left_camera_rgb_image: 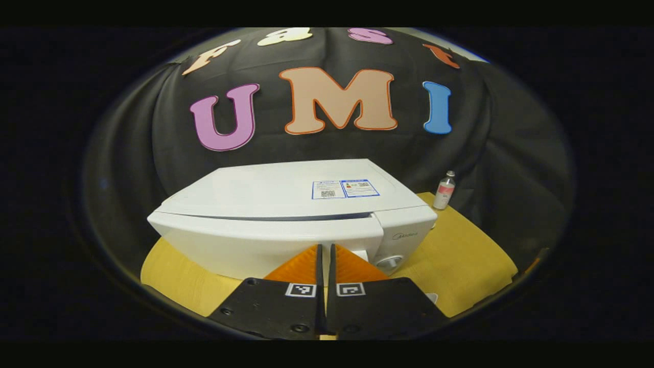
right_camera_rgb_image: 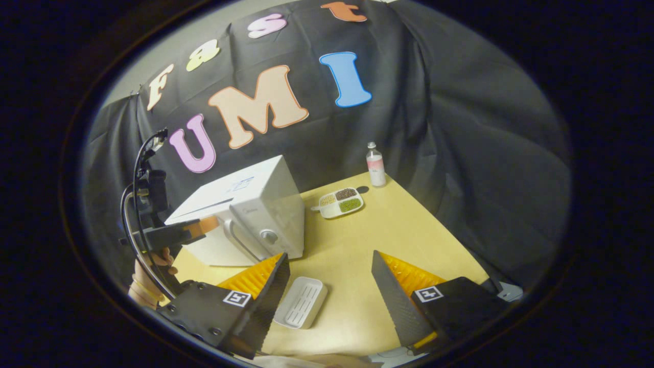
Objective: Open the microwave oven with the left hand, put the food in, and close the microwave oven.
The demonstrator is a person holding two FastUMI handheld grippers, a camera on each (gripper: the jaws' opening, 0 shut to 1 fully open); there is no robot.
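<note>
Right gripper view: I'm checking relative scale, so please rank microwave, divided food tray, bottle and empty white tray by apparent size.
1. microwave
2. empty white tray, nearer the camera
3. divided food tray
4. bottle, close to the food tray; unsure

A: Where does the left gripper view look from?

B: From low in front of the microwave point(left_camera_rgb_image: 286, 214), close up, facing its door and the back wall.

A: And the right gripper view?

B: It looks from higher up and farther back, near the front edge of the table point(right_camera_rgb_image: 398, 240) (tilted a bit), facing the far right corner.

A: What do both see?

B: The microwave, the bottle point(left_camera_rgb_image: 444, 190) at the back edge, and the yellow tabletop.
</note>
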